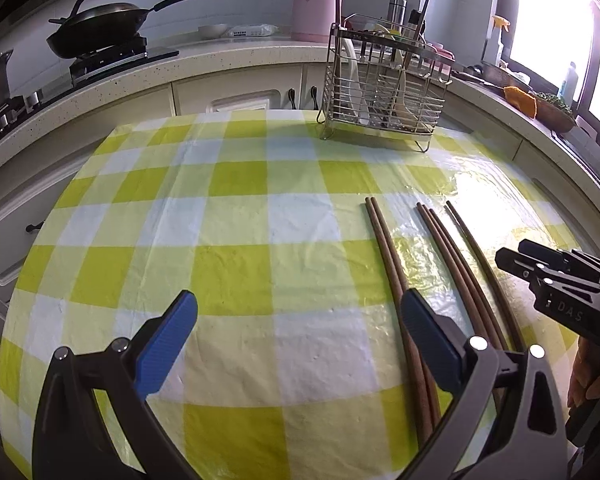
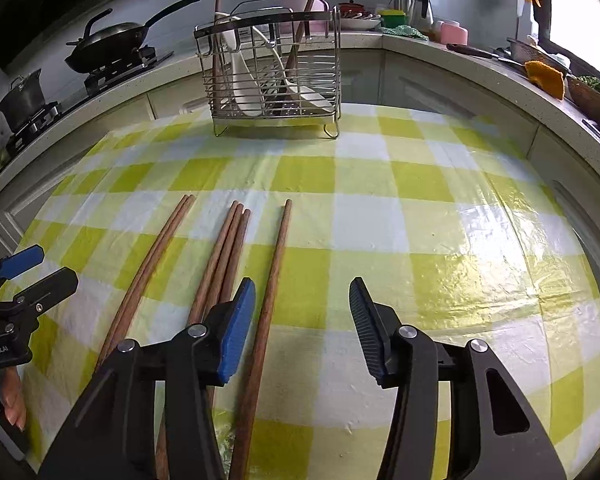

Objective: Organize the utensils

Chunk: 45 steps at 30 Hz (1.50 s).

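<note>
Both ribbed-padded grippers, left and right, gape empty over slim wooden chopsticks on glossy checked cloth.

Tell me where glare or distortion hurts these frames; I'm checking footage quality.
Left wrist view: window glare washes the tablecloth beyond the chopsticks; fisheye bends the counter edge. Right wrist view: sheen on the cloth's right side, window blown out, utensil rack sharp.

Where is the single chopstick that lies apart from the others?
In the right wrist view the single chopstick lies on the checked tablecloth, right of the group of three, between the open right tongs.
</note>
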Tool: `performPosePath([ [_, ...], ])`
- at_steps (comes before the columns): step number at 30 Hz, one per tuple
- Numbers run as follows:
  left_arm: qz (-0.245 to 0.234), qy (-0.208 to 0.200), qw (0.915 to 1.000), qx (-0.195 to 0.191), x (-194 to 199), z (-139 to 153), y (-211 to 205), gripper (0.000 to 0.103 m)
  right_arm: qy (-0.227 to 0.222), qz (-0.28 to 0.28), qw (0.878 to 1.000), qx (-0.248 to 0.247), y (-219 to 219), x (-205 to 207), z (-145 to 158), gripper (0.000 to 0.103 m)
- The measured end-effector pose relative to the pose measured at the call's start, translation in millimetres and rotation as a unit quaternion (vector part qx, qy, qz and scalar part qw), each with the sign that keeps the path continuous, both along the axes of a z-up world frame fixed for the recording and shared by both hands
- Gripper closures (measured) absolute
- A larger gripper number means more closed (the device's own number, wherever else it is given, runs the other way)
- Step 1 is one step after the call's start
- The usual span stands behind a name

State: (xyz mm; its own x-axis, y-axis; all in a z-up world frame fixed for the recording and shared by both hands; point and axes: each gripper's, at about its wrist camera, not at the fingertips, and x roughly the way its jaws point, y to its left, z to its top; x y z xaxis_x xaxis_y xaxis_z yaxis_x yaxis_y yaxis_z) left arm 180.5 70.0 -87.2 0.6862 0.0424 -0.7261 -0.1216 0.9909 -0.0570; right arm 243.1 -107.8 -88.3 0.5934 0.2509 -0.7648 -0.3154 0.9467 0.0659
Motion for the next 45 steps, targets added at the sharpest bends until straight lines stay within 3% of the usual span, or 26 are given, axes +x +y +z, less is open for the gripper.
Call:
performPosePath([
  [15,-0.013,0.015,0.9998,0.006,5.8,-5.7,-6.1,0.005,0.018,0.024,0.999,-0.036,24.7,13.9,-12.6,0.073],
  [21,-0.027,0.019,0.9995,0.0,10.6,-5.7,-14.4,0.005,0.013,0.024,0.999,-0.041,23.4,15.2,-12.4,0.093],
  [25,-0.033,0.02,0.9992,-0.013,16.2,-6.2,-18.5,0.008,0.012,0.022,0.999,-0.034,17.6,13.8,-12.5,0.094],
  [27,-0.036,0.027,0.9989,-0.011,21.6,-6.9,-21.5,0.02,0.013,0.021,0.999,-0.031,14.9,13.0,-12.6,0.094],
  [29,-0.041,0.034,0.9986,-0.004,28.2,-7.9,-25.5,0.023,0.015,0.019,0.999,-0.026,12.5,12.4,-12.5,0.094],
  [35,-0.03,0.052,0.998,0.021,42.7,-13.7,-31.6,0.024,0.018,0.019,1.0,-0.014,8.4,11.0,-12.3,0.094],
  [45,-0.026,0.072,0.9967,0.027,54.7,-20.8,-34.1,0.026,0.019,0.021,1.0,0.0,3.7,11.5,-12.5,0.094],
])
